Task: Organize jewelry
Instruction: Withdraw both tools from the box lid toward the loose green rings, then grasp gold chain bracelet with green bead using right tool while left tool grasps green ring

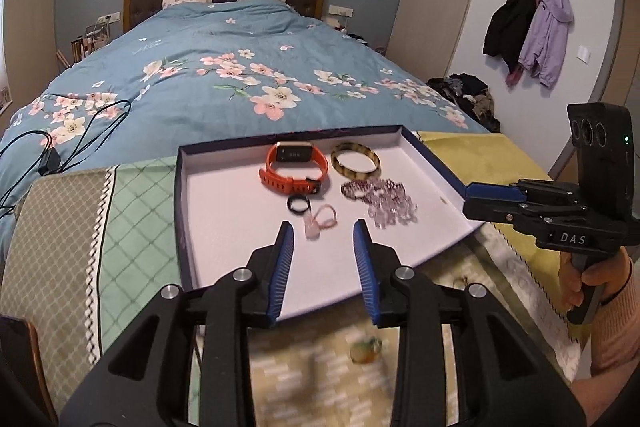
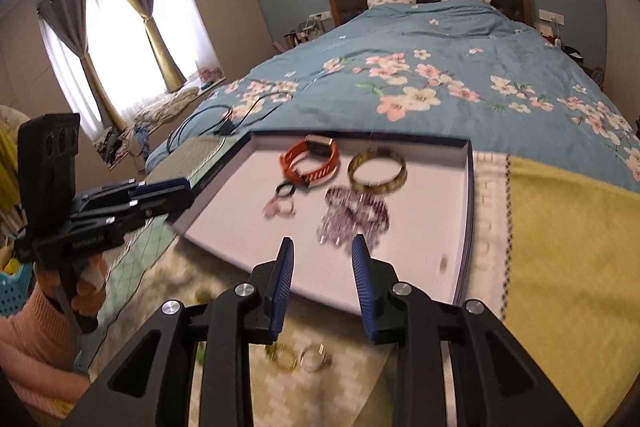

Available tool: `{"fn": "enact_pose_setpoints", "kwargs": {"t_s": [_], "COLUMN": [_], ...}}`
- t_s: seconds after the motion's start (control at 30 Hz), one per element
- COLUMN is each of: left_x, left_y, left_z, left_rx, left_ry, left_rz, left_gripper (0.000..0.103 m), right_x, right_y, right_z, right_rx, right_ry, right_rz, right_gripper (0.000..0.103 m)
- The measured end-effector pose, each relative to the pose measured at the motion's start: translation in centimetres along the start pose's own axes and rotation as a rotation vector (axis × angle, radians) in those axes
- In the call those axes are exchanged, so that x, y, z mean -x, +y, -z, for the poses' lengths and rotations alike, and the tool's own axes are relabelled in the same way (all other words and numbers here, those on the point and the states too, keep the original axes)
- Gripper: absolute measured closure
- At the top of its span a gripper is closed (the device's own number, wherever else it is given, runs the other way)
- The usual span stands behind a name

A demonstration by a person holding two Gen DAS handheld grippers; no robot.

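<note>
Both my left gripper (image 1: 323,227) and right gripper (image 2: 323,245) gape empty (blurred view); rushing could scatter the beads (image 1: 384,199) in the tray (image 1: 224,211).

We can read one label clearly: white capital letters "DAS" on the black body of the right gripper (image 1: 472,191), seen from the left wrist view. Lettering along the white cloth border (image 2: 486,227) is too blurred to read.
</note>
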State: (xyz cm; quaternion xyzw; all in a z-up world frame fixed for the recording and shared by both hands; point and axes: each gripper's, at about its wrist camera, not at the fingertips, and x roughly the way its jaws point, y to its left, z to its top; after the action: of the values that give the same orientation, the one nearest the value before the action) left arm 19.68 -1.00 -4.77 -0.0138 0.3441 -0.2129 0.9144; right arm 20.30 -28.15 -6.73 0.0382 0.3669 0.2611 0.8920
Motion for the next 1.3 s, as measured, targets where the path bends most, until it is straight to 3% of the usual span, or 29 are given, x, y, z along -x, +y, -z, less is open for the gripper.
{"fn": "enact_pose_setpoints", "kwargs": {"t_s": [0.43,0.83,1.07,1.3], "left_x": [1.9,2.0,0.9,-0.4], "left_y": [-1.4,-4.7,-6.1,-6.6], "left_z": [5.6,8.1,8.8,9.0], "left_rx": [-0.023,-0.099,-0.128,-0.133], "left_ry": [0.063,0.112,0.162,0.214], "left_rz": [0.040,0.125,0.146,0.144], "left_gripper": [0.072,0.066,0.065,0.067], "right_x": [-0.4,-1.9,-2.3,-1.9], "right_y": [2.0,4.2,4.7,4.7], "right_z": [5.0,6.0,6.1,6.2], "right_rx": [0.031,0.092,0.127,0.138], "right_ry": [0.099,0.144,0.156,0.147], "right_rz": [-0.018,0.019,0.034,0.031], "right_gripper": [0.075,0.076,0.097,0.102]}}
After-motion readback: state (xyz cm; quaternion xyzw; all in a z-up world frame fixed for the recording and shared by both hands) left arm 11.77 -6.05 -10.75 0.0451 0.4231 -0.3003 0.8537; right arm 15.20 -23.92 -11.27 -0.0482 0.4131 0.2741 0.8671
